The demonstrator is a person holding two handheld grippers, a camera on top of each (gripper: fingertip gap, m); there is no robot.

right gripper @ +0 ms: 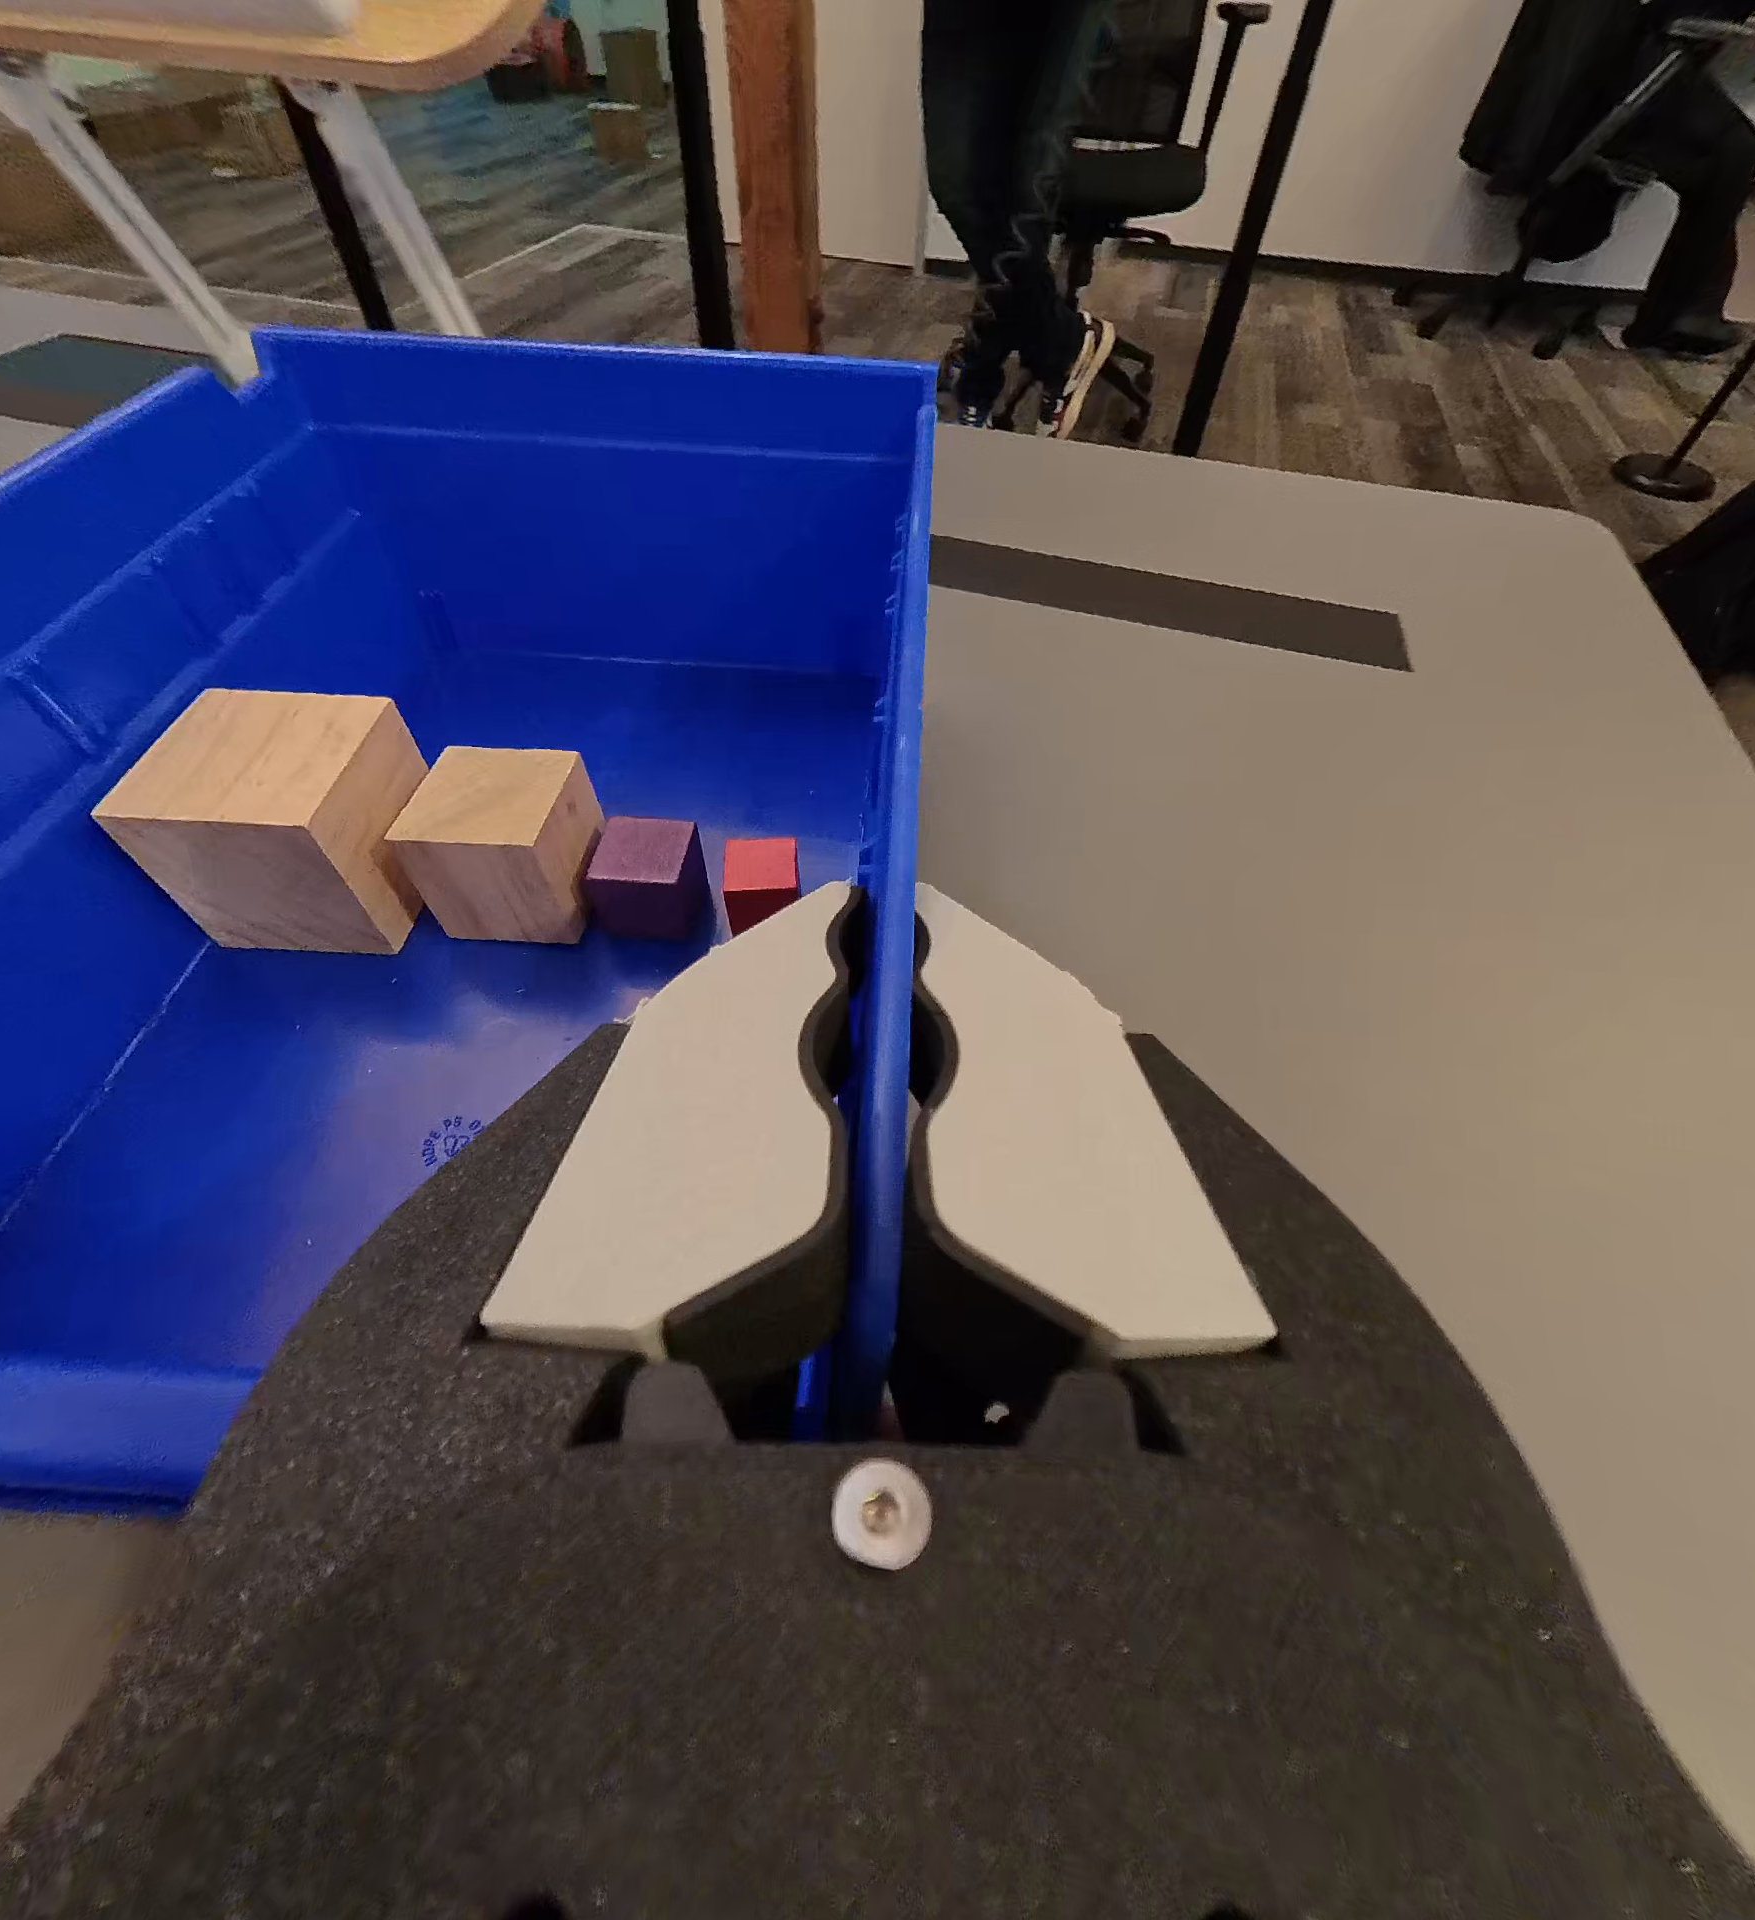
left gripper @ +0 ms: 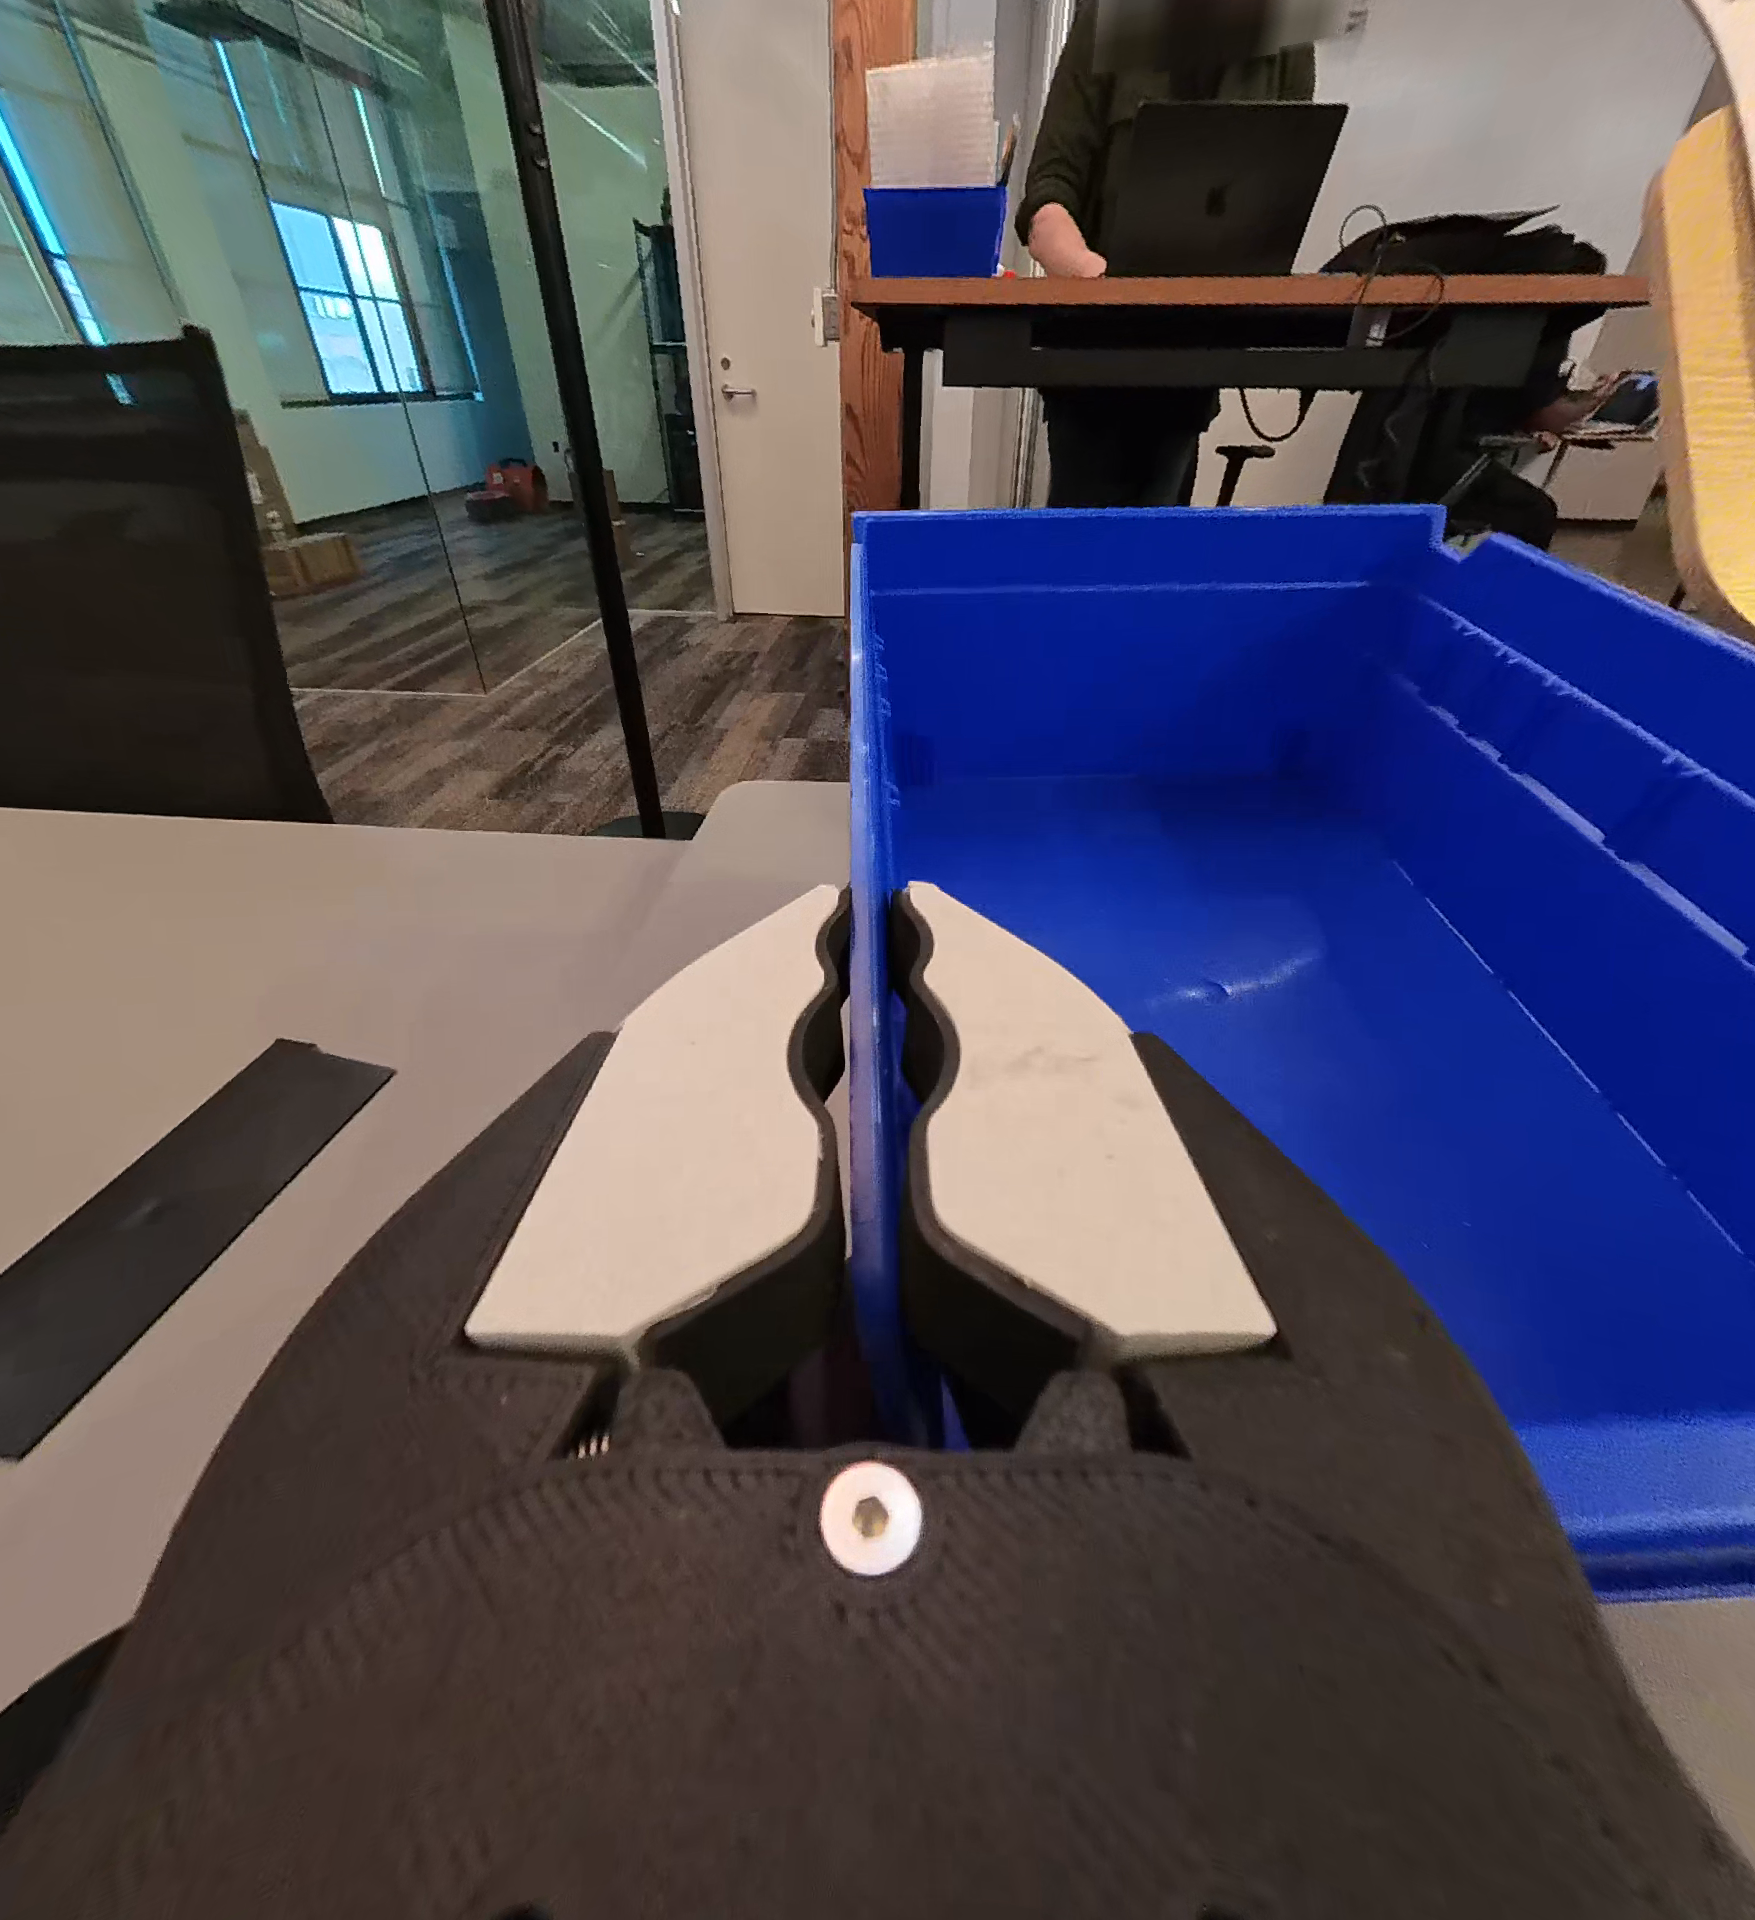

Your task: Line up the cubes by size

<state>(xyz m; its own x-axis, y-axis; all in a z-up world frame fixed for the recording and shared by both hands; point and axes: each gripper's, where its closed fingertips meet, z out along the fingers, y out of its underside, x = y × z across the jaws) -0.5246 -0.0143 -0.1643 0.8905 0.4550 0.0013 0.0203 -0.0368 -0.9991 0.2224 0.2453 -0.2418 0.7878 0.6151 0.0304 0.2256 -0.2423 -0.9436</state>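
Claws (left gripper: 871,904) (right gripper: 883,904) clamp opposite bin (right gripper: 644,488) walls.

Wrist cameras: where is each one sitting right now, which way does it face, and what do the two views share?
Left wrist view: sits on the left tool, facing along the blue bin's left wall, which its fingers clamp; the bin floor in view is bare.
Right wrist view: sits on the right tool, clamping the bin's right wall; it sees four cubes, from the largest wooden cube to the red cube.
Shared: the bin and the grey table.
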